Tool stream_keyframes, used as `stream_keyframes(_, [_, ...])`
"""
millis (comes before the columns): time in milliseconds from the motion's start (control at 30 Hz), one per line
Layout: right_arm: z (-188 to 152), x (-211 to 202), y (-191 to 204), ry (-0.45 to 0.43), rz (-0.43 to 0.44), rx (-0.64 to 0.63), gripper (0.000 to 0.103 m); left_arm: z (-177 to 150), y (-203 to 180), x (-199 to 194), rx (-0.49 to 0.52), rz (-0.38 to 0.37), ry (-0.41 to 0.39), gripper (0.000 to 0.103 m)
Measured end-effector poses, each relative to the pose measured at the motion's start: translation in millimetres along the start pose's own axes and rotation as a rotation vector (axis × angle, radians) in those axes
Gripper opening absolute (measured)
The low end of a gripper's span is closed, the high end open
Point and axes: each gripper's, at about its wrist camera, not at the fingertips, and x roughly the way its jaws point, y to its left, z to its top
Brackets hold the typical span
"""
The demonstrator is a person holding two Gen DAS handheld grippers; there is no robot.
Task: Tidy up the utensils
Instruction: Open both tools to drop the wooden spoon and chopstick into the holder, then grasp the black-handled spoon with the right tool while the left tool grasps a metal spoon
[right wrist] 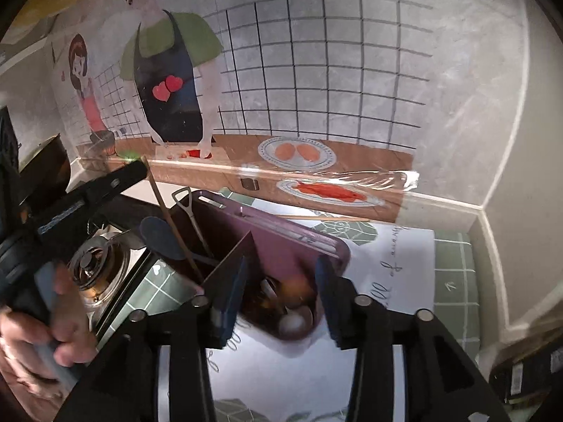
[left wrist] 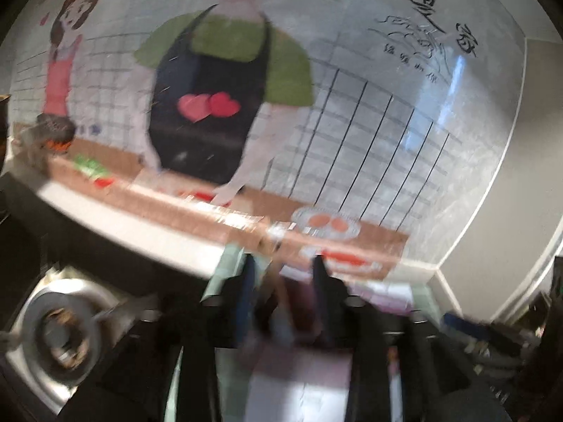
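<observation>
A purple utensil tray (right wrist: 281, 232) lies on the counter in the right wrist view. It holds a blue spoon (right wrist: 160, 237), a metal shovel-handled utensil (right wrist: 186, 204), a wooden chopstick (right wrist: 172, 225) and round spoon ends (right wrist: 292, 321) at its near end. Another chopstick (right wrist: 327, 218) lies behind the tray. My right gripper (right wrist: 281, 288) is open, jaws straddling the tray's near end. My left gripper (left wrist: 285, 281) is open in its own blurred view, pointed at the wall; it also shows at the left of the right wrist view (right wrist: 126, 174), raised over the stove.
A gas stove burner (left wrist: 63, 330) sits at the lower left, also in the right wrist view (right wrist: 95, 263). A cartoon kitchen sticker (right wrist: 169, 81) covers the back wall. A green tiled mat (right wrist: 454, 274) covers the counter, with a white printed sheet (right wrist: 394, 274) under the tray. A wall corner stands at the right.
</observation>
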Motion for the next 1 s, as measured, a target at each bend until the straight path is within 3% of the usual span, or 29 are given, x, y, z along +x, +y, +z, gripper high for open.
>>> stream_keyframes(33, [-3.9, -9.3, 0.9, -0.016, -0.013, 0.004, 0.051, -5.2, 4.3, -11.2, 0.008, -0.009, 0.014, 0.039])
stream_keyframes(100, [-12.4, -29.8, 3.7, -0.046, -0.05, 0.002, 0.072, -12.9, 8.6, -29.4, 0.028, -0.004, 0.035, 0.042])
stream_keyframes(167, [-22.2, -50.8, 9.3, -0.085, -0.086, -0.007, 0.078, -23.7, 12.0, -43.9, 0.052, -0.003, 0.071, 0.05])
stream_keyframes(367, [-54.0, -97.5, 24.9, -0.137, -0.239, -0.041, 0.102, -63.4, 17.0, -60.6, 0.131, -0.031, 0.223, 0.052])
stream_keyframes(500, [-78.4, -114.0, 28.7, -0.106, -0.259, -0.048, 0.103, -95.4, 13.0, -62.1, 0.211, -0.062, 0.323, 0.055])
stream_keyframes(667, [-114.9, -116.0, 15.2, -0.009, -0.274, 0.016, 0.103, -129.5, 3.0, -63.3, 0.271, -0.138, 0.424, 0.056])
stream_keyframes(833, [-151.6, -104.1, 3.6, 0.104, -0.248, 0.064, 0.099, -153.4, -23.5, -59.4, 0.382, -0.284, 0.525, 0.054])
stream_keyframes(900, [-164.0, -98.2, 1.5, 0.144, -0.246, 0.073, 0.094, -159.3, -37.2, -54.1, 0.423, -0.36, 0.577, 0.05])
stream_keyframes(1000, [-179.6, -94.5, 1.2, 0.181, -0.249, 0.081, 0.088, -169.9, -54.3, -44.3, 0.497, -0.41, 0.683, 0.034])
